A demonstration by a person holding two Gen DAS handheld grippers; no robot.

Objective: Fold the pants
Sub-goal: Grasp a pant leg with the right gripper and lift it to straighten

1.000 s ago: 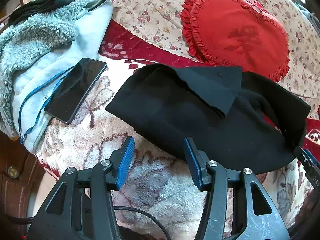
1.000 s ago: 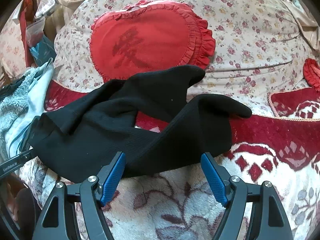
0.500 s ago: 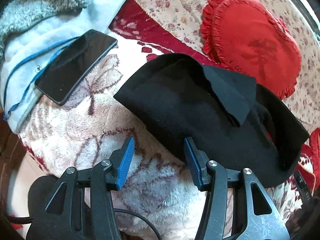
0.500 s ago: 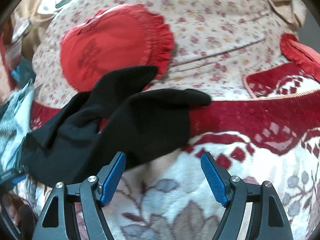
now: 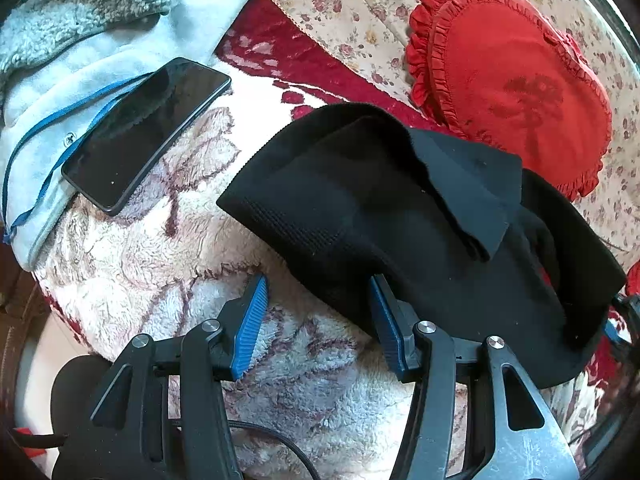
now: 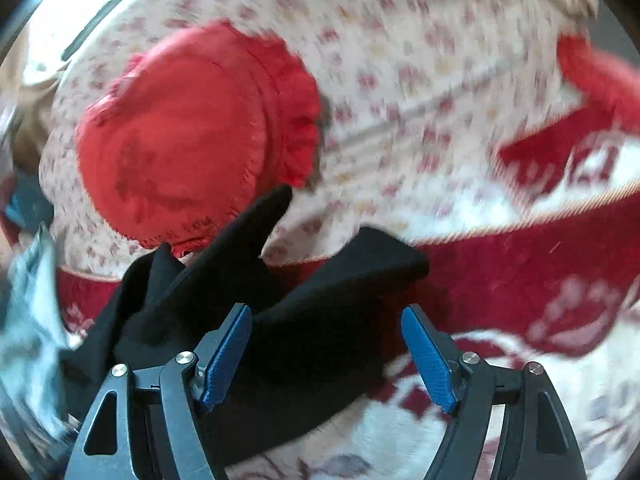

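Black knit pants [image 5: 400, 216]: one pair, lying crumpled and loosely doubled on a plush cream-and-maroon floral blanket [image 5: 152, 280], a flap turned over the top; two leg ends [image 6: 376, 256] fork apart in the right wrist view.

Left gripper [image 5: 316, 320]: fingers spread, nothing held; right finger at the garment's near hem, left finger over bare blanket.

Right gripper [image 6: 326, 356]: fingers spread, nothing held, low over black cloth; view blurred.

Step, as judged: taking hold before the first proper fold. Next move calls for pinching hem and leg end, then drawing the cloth flat.

Edges and room: black slab phone [image 5: 148, 132] on a pale blue fleece garment [image 5: 100, 40], near the left; red heart-shaped frilled cushion [image 5: 516, 76] just behind. Open blanket lies nearer the grippers and rightward.
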